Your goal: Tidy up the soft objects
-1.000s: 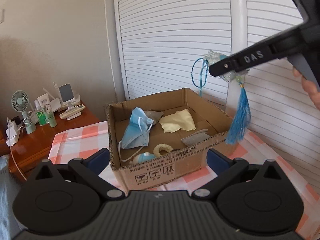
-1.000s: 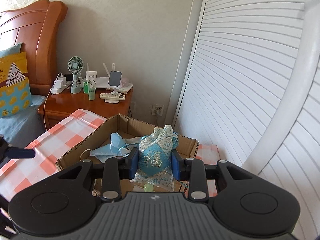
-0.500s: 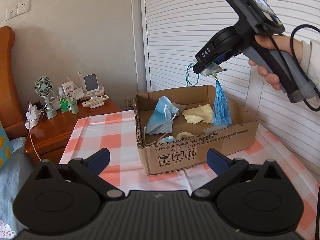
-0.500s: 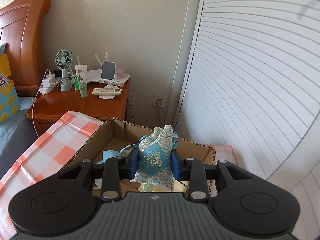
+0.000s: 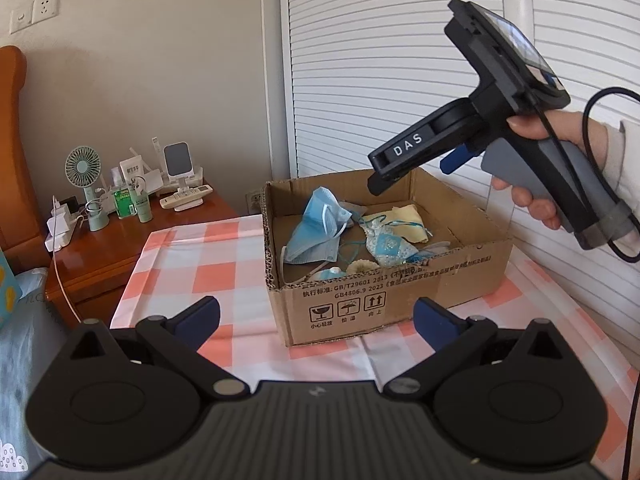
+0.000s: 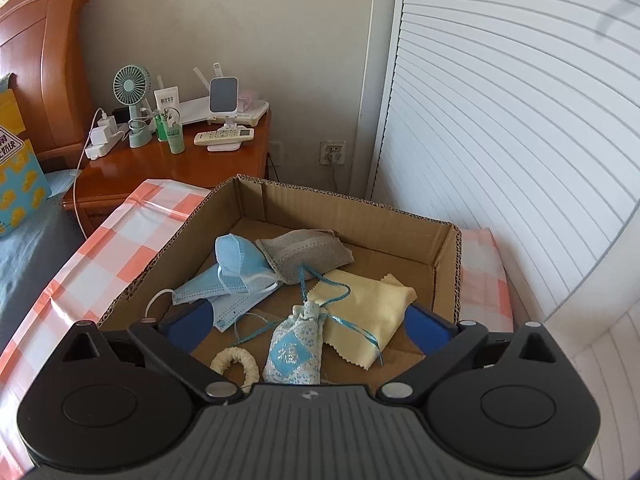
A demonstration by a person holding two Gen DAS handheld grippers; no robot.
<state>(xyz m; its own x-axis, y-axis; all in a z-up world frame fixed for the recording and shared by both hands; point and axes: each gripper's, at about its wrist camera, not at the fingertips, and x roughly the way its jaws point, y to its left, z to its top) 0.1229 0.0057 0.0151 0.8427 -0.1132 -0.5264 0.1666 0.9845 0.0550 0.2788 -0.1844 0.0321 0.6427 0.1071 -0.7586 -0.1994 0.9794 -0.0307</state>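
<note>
A cardboard box (image 5: 400, 304) (image 6: 344, 208) stands on the checked tablecloth. Inside lie a blue patterned sachet (image 6: 294, 350) (image 5: 386, 246) with a tassel cord, blue face masks (image 6: 236, 276) (image 5: 320, 228), a grey pouch (image 6: 304, 254), a yellow cloth (image 6: 364, 312) (image 5: 404, 218) and a cream ring (image 6: 236, 364) (image 5: 360, 266). My right gripper (image 6: 306, 322) is open and empty, hovering above the box over the sachet; in the left wrist view its body (image 5: 400, 160) hangs over the box. My left gripper (image 5: 316, 316) is open and empty, in front of the box's near wall.
A wooden nightstand (image 6: 168, 164) (image 5: 120, 240) at the left holds a small fan (image 6: 130, 88), bottles, chargers and a remote. A bed with a wooden headboard (image 6: 44, 60) is further left. White louvred doors (image 6: 500, 140) stand close behind and right of the box.
My right gripper has opened and let go of the sachet, which has dropped into the box beside the yellow cloth. My left gripper has drawn back from the box.
</note>
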